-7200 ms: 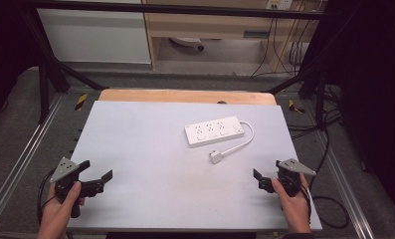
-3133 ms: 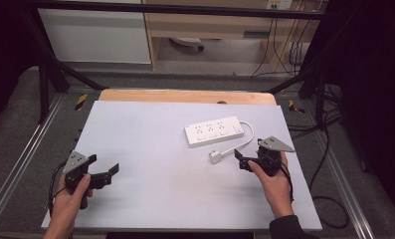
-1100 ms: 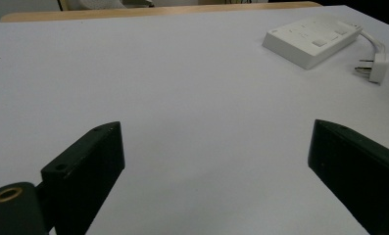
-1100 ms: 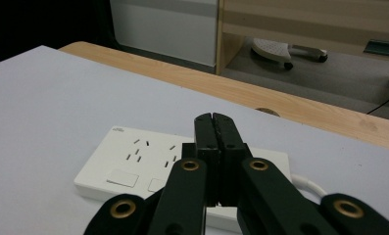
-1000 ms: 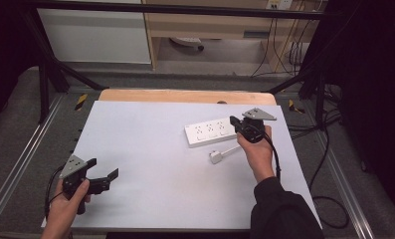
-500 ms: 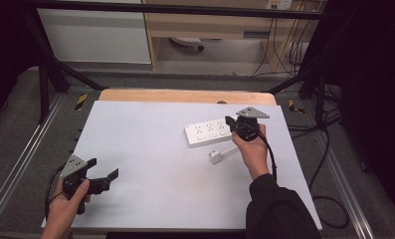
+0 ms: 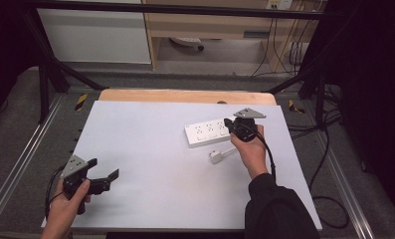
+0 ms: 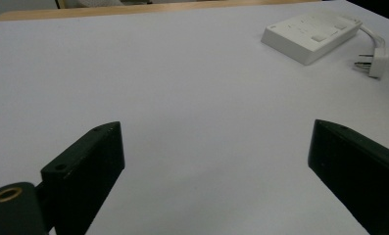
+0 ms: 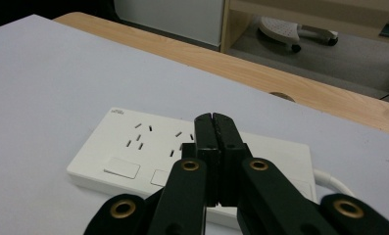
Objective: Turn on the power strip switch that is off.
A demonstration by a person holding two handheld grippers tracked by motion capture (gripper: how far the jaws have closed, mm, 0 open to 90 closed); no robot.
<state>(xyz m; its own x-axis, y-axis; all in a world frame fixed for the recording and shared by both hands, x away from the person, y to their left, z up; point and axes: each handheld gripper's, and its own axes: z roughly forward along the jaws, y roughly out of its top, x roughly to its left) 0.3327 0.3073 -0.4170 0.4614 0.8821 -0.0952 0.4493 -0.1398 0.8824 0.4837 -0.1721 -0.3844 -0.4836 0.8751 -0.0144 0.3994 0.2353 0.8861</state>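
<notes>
Right gripper (image 7: 233, 126) sits over the right end of the white power strip (image 7: 209, 132), jaws pressed together with nothing between them. In the right gripper view the closed tips (image 9: 215, 128) hang just above the strip's top face (image 9: 148, 147), near its socket slots and rocker switches; whether they actually touch the plastic I can't tell from here.

Power strip lies right of centre on the white table (image 7: 150, 144), toward the far side, long axis running roughly left-right and slightly skewed. Its white cable loops round from the right end, mostly hidden behind the hand, and the plug (image 7: 216, 157) lies on the table just near-side of the strip, apart from it. Left gripper view shows the same pair far right: strip (image 8: 309, 35), plug (image 8: 374, 61) with pins pointing left.

Left gripper (image 7: 105, 180) is at the near left corner of the table, held low, jaws wide apart, empty, well away from the strip.

Wooden table edge (image 7: 185, 96) shows along the far side.
</notes>
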